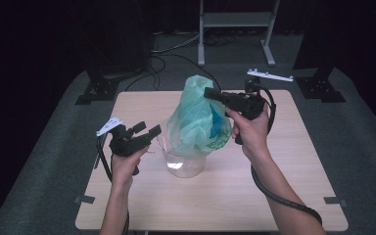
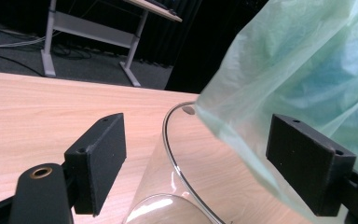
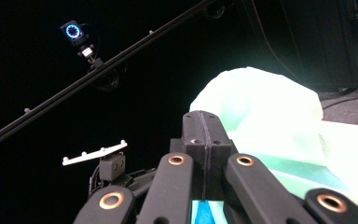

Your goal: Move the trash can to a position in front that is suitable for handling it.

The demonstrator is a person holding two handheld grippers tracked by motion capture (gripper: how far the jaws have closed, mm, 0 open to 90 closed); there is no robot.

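Pinching the top of the green plastic bag (image 1: 196,117), your right gripper (image 1: 210,93) has its jaws pressed fully together on the film, holding the bag up so it hangs into the clear glass jar (image 1: 183,164) near the middle of the table (image 1: 284,196). Your left gripper (image 1: 147,131) sits just left of the jar with its jaws spread wide; in the left gripper view the jar's rim (image 2: 172,154) lies between them, untouched.

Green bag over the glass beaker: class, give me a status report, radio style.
Right hand-held gripper shut on green bag. Left hand-held gripper open beside glass beaker. Nothing in the way.
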